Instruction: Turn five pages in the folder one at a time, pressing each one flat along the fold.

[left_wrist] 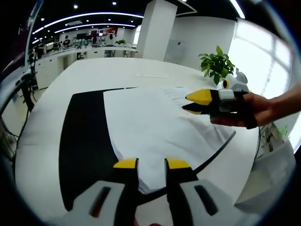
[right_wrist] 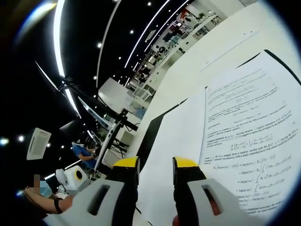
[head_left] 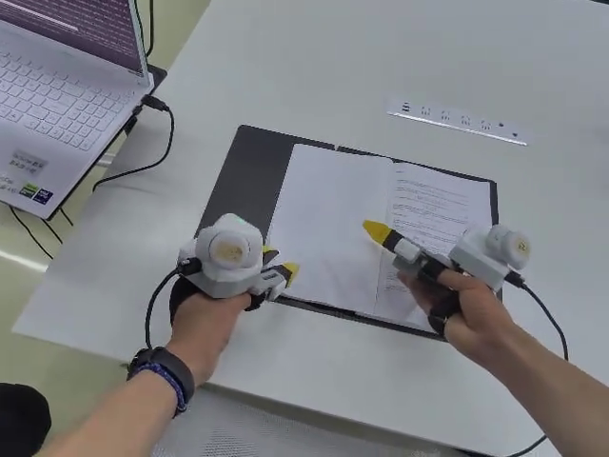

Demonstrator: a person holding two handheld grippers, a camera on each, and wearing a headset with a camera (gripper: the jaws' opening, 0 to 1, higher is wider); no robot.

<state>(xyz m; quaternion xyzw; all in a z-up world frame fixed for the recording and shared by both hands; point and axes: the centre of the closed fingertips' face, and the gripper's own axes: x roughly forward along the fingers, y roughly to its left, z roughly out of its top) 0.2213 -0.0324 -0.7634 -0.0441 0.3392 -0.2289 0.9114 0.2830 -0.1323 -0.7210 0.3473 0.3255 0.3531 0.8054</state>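
Folder (head_left: 249,171) is laid open at the middle of the table (head_left: 333,67). The left gripper (head_left: 281,271) is held at its 7 o'clock edge and the right gripper (head_left: 374,230) over the fold near 5 o'clock. Both jaw pairs are parted, with nothing clasped.

L gripper (head_left: 284,274): white rounded housing, tan disc on top; grey jaws, yellow tips.
R gripper (head_left: 373,230): white housing w/ tan disc; black-and-white shank, yellow tips.
L cable (head_left: 149,309): black, exits housing at 8 o'clock.
R cable (head_left: 544,312): black, exits at 4 o'clock.
L hand (head_left: 205,322): black strap.
R hand (head_left: 474,319): black finger loops.
L wrist: black watch band (head_left: 164,366), blue bracelet (head_left: 174,383).
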